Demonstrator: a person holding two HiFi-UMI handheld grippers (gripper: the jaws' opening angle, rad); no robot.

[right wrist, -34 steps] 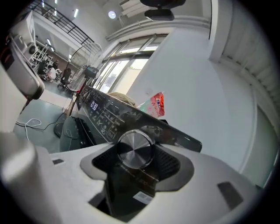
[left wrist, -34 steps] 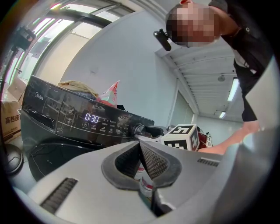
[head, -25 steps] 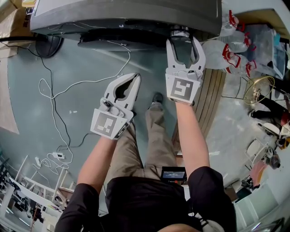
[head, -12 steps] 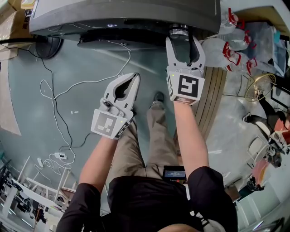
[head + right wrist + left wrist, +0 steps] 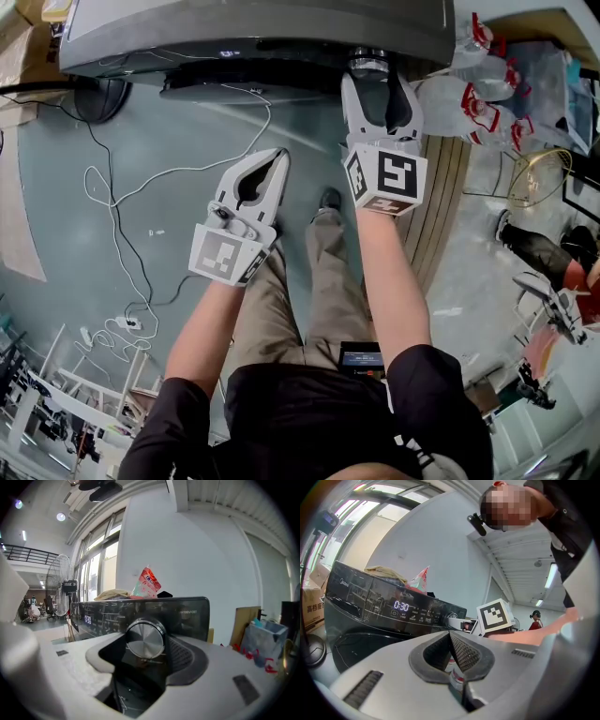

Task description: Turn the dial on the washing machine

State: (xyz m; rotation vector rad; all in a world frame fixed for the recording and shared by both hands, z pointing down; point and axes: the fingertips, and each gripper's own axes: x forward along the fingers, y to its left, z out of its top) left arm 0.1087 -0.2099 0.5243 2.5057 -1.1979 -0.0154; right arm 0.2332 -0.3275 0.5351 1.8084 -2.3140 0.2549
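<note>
The right gripper (image 5: 375, 82) reaches up to the front panel of the dark washing machine (image 5: 253, 33), and its two fingers (image 5: 353, 98) are clenched on the round silver dial (image 5: 145, 640), one on each side of it. The dial sits at the right end of the glossy black control panel (image 5: 185, 616). The right gripper view looks straight at the dial's brushed metal face, which is framed between the ribbed pads. The marker cube (image 5: 392, 178) on this gripper is tilted, showing two of its faces in the head view. The left gripper (image 5: 281, 161) hangs lower and to the left, well apart from the machine and over the grey-green floor (image 5: 169, 122). Its fingers are pressed together at the tips with nothing grasped between them. Its own view looks up at the panel, where a lit display (image 5: 401, 606) reads 0:30. A folded cloth (image 5: 112, 594) and a red-and-white pouch (image 5: 149, 582) lie on top of the machine. A white cable (image 5: 122, 187) snakes across the floor, and clear bags with red print (image 5: 478, 103) stand just beside the machine on its right.
</note>
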